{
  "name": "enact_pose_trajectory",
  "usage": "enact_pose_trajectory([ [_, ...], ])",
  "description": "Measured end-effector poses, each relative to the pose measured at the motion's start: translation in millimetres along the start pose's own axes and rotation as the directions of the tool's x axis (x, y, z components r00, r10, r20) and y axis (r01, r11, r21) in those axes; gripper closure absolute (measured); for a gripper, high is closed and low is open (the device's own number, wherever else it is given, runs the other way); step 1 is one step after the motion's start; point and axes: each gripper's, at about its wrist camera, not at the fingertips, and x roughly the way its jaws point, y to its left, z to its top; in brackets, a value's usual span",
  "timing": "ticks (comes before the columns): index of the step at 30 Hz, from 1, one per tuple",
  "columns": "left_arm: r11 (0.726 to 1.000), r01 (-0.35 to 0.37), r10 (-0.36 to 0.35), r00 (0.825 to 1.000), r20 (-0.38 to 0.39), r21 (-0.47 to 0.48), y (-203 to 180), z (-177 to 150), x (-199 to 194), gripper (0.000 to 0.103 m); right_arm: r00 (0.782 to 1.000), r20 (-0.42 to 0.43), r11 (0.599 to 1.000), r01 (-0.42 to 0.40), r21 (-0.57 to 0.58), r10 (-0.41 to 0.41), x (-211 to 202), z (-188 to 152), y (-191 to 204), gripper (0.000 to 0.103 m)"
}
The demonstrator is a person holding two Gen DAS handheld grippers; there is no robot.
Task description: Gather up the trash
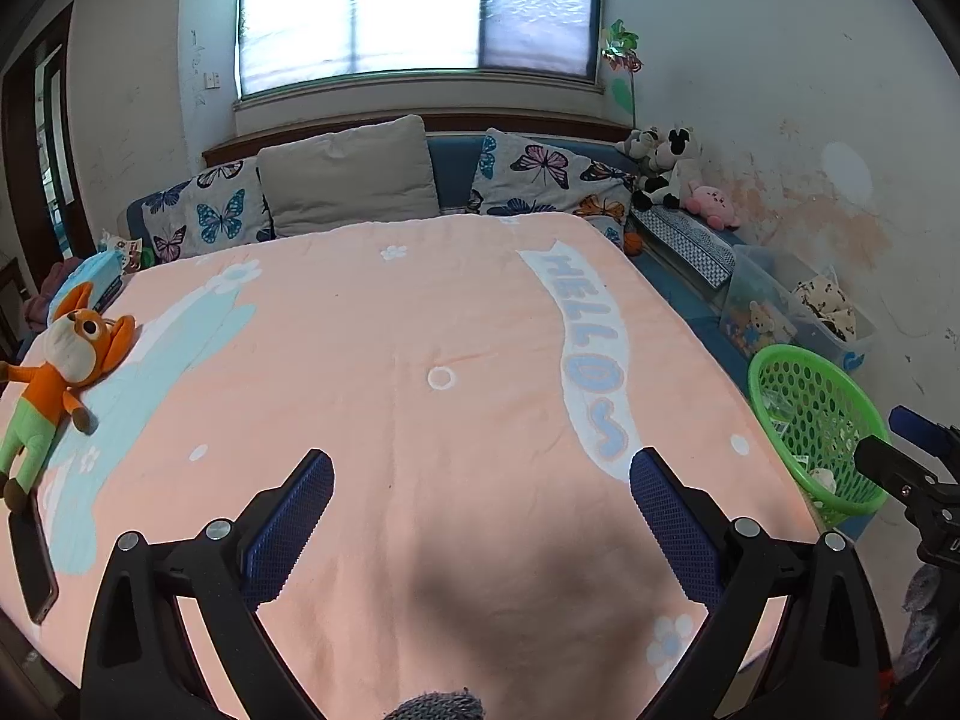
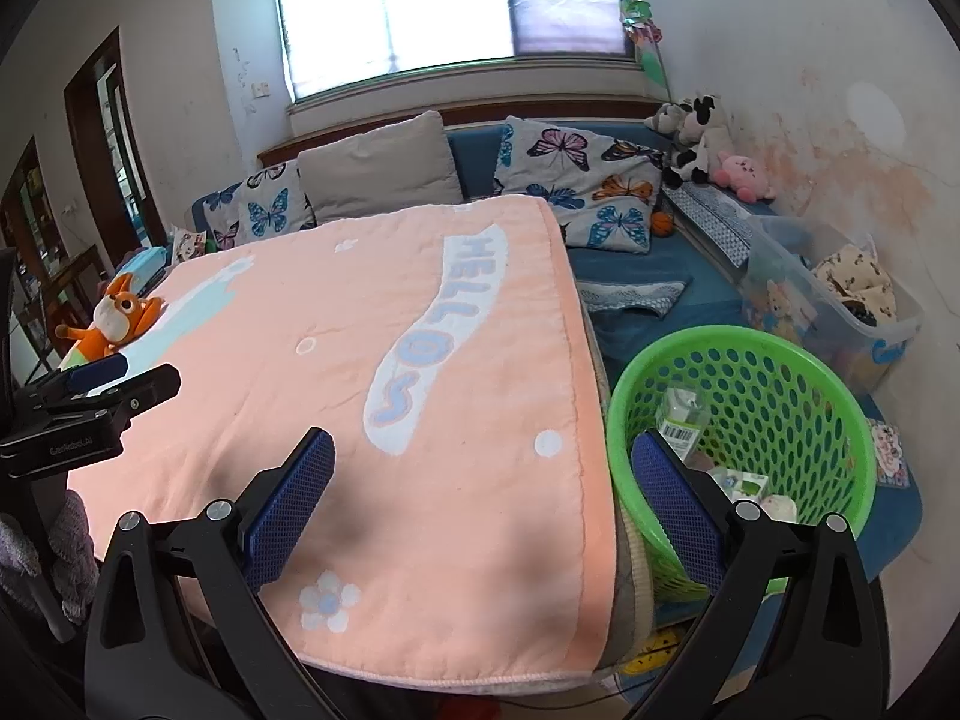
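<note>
A green perforated basket (image 2: 774, 396) stands on the floor at the bed's right side and holds several wrappers and packets (image 2: 684, 420). It also shows in the left wrist view (image 1: 822, 420). My left gripper (image 1: 480, 480) is open and empty above the near part of the pink blanket (image 1: 390, 360). My right gripper (image 2: 480, 462) is open and empty over the blanket's right edge (image 2: 576, 360), its right finger in front of the basket. The left gripper also shows at the left of the right wrist view (image 2: 120, 384). No loose trash shows on the blanket.
An orange plush dog (image 1: 66, 354) and a dark phone (image 1: 33, 564) lie at the bed's left edge. Pillows (image 1: 354, 174) line the headboard. Plush toys (image 2: 702, 144) and a clear storage bin (image 2: 840, 306) sit on the right.
</note>
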Motion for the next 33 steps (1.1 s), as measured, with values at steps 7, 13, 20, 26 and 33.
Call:
enact_pose_trajectory([
  [7, 1.000, 0.002, -0.002, 1.000, 0.008, 0.007, -1.6, -3.0, -4.3, 0.007, 1.000, 0.003, 1.000, 0.001, -0.004, -0.001, -0.3, -0.1, 0.6, 0.004],
  [13, 1.000, 0.000, -0.001, 1.000, 0.014, 0.013, -2.8, -3.5, -7.4, 0.007, 1.000, 0.001, 1.000, 0.001, -0.007, -0.001, -0.2, 2.1, 2.3, 0.004],
  [20, 1.000, -0.001, 0.001, 1.000, 0.008, 0.010, -1.6, -4.0, -7.7, 0.007, 1.000, 0.002, 1.000, 0.000, -0.010, 0.000, -0.1, 3.9, 2.8, 0.004],
  [26, 1.000, -0.003, 0.003, 1.000, 0.010, 0.013, -1.5, -5.1, -7.2, 0.007, 1.000, 0.000, 1.000, 0.001, -0.011, -0.001, 0.6, 3.5, 3.1, 0.004],
  [33, 1.000, 0.000, 0.000, 1.000, 0.005, 0.014, -2.6, -7.5, -4.9, 0.007, 1.000, -0.001, 1.000, 0.001, -0.011, -0.001, 1.0, 2.8, 3.9, 0.004],
])
